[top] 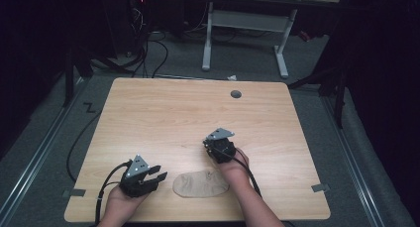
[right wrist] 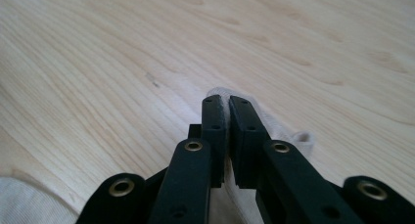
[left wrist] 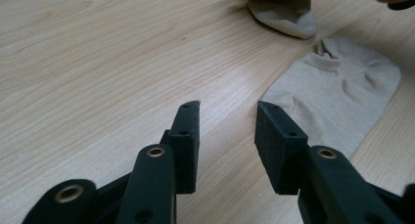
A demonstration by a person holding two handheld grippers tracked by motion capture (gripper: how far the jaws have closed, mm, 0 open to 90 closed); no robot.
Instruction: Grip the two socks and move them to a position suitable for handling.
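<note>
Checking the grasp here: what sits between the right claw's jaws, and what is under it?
The right claw is shut on a fold of beige sock above the wooden table. The fabric between the jaws is hidden.

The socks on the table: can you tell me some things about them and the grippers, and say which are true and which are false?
1. The right hand-held gripper pinches a sock. True.
2. The left hand-held gripper is shut. False: its jaws stand apart, holding nothing.
3. A beige sock lies flat on the table. True.
4. The socks are bright red. False: they are beige.
5. The left hand-held gripper is clamped on the flat sock. False: it is beside it.
</note>
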